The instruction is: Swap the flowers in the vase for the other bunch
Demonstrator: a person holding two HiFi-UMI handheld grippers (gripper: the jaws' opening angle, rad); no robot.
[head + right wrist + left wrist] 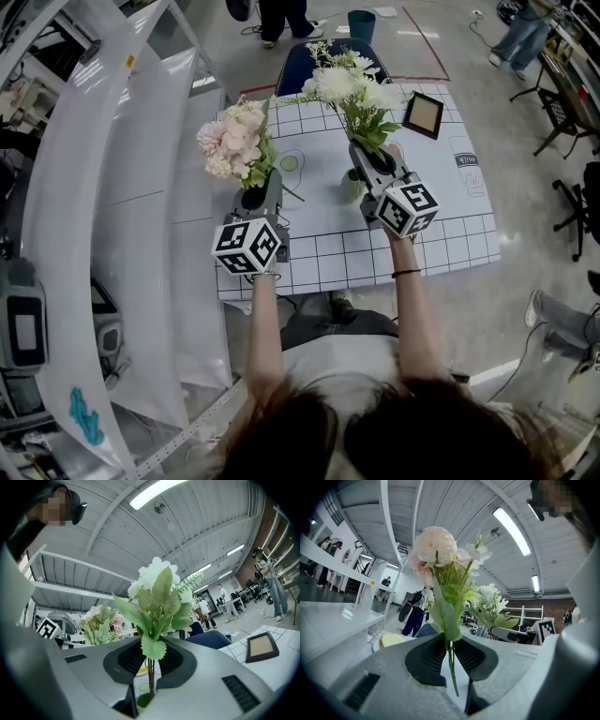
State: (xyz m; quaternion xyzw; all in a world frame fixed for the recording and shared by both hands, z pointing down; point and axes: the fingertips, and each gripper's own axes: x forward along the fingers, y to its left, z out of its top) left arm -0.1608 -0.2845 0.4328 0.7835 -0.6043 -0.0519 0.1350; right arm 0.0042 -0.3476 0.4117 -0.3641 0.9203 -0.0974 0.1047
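My left gripper (255,199) is shut on the stems of a pink bunch (234,141), held upright above the left part of the gridded table (328,239). In the left gripper view the thin green stems (451,660) hang between the dark pads under the pink blooms (438,550). My right gripper (373,161) is shut on a white bunch (352,89). The right gripper view has its stems (150,677) running down towards the green mouth of a small vase (143,699). That vase (351,186) stands just below the right gripper, partly hidden by it.
A small picture frame (424,114) lies at the table's far right, and a printed circle with a green spot (289,163) sits between the grippers. A blue chair (319,58) stands behind the table. White curved panels (112,187) line the left side. People stand further back.
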